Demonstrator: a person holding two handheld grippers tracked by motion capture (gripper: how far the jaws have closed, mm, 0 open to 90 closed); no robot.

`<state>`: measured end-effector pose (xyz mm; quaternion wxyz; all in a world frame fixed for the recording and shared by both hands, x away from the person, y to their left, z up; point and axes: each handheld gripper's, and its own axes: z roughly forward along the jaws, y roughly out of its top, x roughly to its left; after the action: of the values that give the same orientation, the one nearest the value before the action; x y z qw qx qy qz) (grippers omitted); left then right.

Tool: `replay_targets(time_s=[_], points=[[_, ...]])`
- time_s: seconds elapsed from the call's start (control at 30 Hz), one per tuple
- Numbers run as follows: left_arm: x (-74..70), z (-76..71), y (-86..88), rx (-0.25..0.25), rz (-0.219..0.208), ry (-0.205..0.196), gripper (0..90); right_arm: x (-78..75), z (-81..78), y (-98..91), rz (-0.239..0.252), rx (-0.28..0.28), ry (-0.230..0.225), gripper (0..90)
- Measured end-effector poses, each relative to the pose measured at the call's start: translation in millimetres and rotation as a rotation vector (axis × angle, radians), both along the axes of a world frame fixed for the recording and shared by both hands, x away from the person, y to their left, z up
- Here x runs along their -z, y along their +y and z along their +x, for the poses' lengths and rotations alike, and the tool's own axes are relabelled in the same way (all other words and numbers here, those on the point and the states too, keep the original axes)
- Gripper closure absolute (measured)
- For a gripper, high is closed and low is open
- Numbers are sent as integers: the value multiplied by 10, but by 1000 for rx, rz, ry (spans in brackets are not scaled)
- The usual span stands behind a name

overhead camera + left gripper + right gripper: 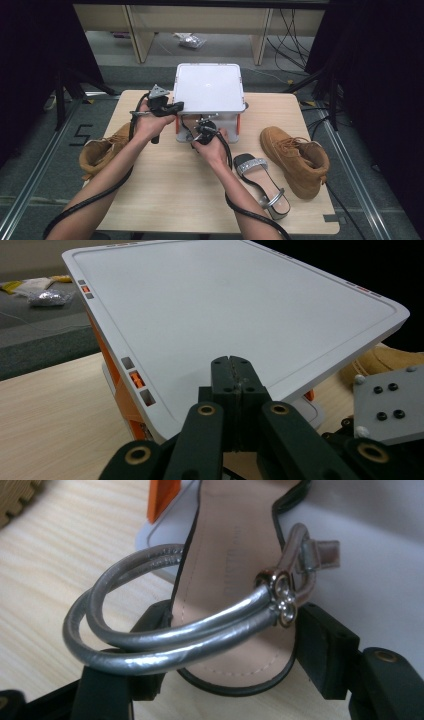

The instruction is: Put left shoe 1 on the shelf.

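Note:
A white box with orange corners stands at the table's far middle, its flat lid (209,87) (225,305) tilted up at the front. My left gripper (176,106) (232,360) is shut, its tips at the lid's front left edge with nothing seen between the jaws. At the box's front opening, my right gripper (200,131) (235,625) is open. A silver-strapped sandal (235,540) lies with its heel between those jaws and its toe end inside the box. The jaws stand close on either side of the heel, and the silver loop strap (165,640) crosses over them.
A second sandal (260,182) with a glittery band lies on the wooden table (165,195) at the front right. A tan boot (295,157) rests beside it near the right edge. Another tan boot (102,147) sits at the left edge. Cables trail from both grippers.

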<state>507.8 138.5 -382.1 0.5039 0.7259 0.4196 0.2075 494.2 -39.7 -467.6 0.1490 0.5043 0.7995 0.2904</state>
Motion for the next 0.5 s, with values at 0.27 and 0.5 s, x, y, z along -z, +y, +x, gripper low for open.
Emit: replay_targets(time_s=[0.27, 0.5], points=[[-6, 0, -15, -3, 14, -4, 895, -51, -95, -104, 28, 136, 38, 395], [-7, 4, -5, -2, 4, 4, 895, -78, -7, 4, 30, 134, 3, 393]])
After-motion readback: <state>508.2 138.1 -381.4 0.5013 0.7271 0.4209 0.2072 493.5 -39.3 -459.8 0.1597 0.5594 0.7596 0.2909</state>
